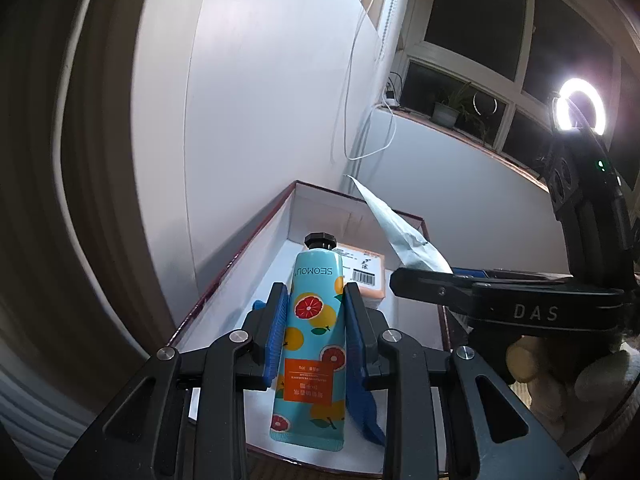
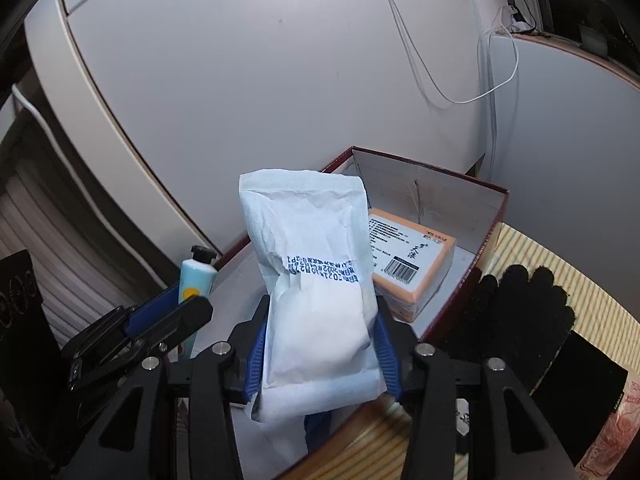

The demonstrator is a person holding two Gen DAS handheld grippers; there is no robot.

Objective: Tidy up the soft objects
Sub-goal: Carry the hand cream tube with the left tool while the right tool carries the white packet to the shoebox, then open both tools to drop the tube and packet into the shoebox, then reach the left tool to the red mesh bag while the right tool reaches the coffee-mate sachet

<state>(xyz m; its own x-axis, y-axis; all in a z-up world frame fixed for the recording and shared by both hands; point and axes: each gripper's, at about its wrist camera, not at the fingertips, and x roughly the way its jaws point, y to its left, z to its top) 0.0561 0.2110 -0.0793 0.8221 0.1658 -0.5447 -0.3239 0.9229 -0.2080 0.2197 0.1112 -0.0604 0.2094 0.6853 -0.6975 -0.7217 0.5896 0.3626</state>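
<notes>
My left gripper (image 1: 316,300) is shut on a light-blue hand cream tube (image 1: 312,344) printed with grapefruit, its black cap pointing away, held over the open red-edged cardboard box (image 1: 240,256). My right gripper (image 2: 320,320) is shut on a white crinkled paper packet (image 2: 316,280), held above the same box (image 2: 496,216). An orange-and-white packet with a barcode (image 2: 412,268) lies inside the box; it also shows in the left wrist view (image 1: 366,276). The tube (image 2: 196,276) and the left gripper show at the left of the right wrist view. The white packet (image 1: 400,232) shows in the left wrist view.
A black knit glove (image 2: 524,304) lies on the striped yellow mat (image 2: 560,256) right of the box. A white wall with hanging cables (image 2: 440,88) stands behind the box. A ring light (image 1: 580,106) and a window sill with plants (image 1: 452,112) are at the right.
</notes>
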